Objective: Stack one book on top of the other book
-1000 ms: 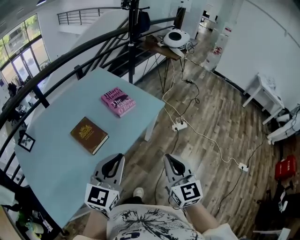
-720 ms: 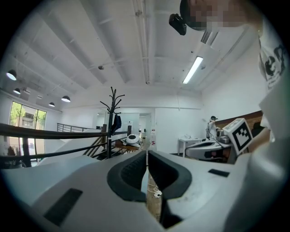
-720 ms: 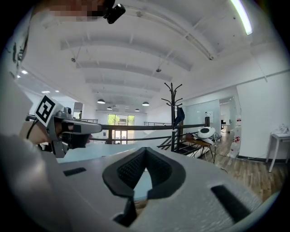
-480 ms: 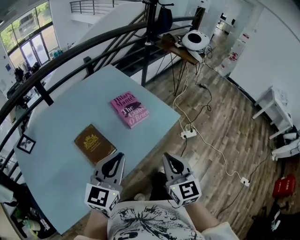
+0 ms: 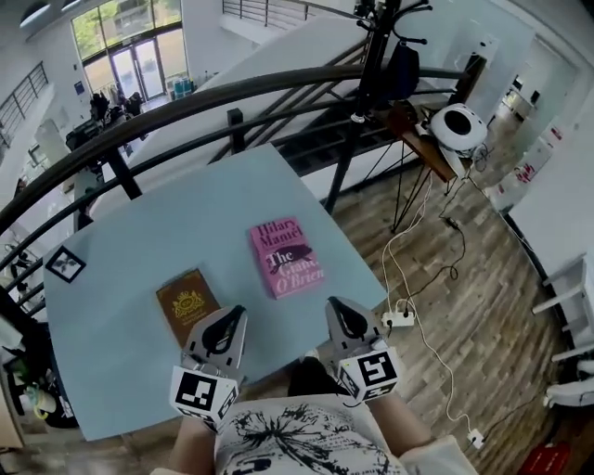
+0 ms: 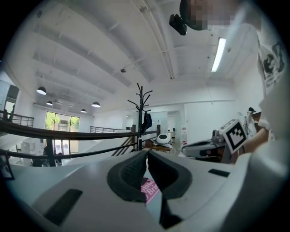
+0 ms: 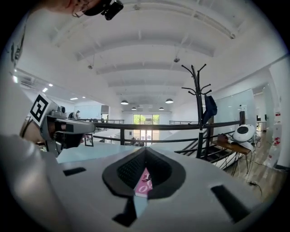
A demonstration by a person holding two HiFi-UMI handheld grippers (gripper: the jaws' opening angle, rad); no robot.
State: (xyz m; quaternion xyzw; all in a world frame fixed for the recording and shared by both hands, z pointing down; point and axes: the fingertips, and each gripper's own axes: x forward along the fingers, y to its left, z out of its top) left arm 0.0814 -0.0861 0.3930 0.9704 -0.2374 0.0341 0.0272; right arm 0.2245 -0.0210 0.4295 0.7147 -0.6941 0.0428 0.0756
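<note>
Head view: brown book (image 5: 188,305) flat on the worktop (image 5: 186,213), just ahead of the left tongs (image 5: 225,320); pink book (image 5: 287,257) beside it, long axis running away, nearer the right tongs (image 5: 337,314). Left gripper view: jaws closed, empty, pink book beyond. Right gripper view: likewise closed on nothing.

A pale blue table (image 5: 186,223) stands against a curved black railing (image 5: 186,103). The wood-plank floor (image 5: 464,306) spreads right, with a white power strip (image 5: 401,318) lying on it. A black coat stand (image 5: 342,158) rises beyond the table's far corner, and bright windows (image 5: 130,23) glow far left.
</note>
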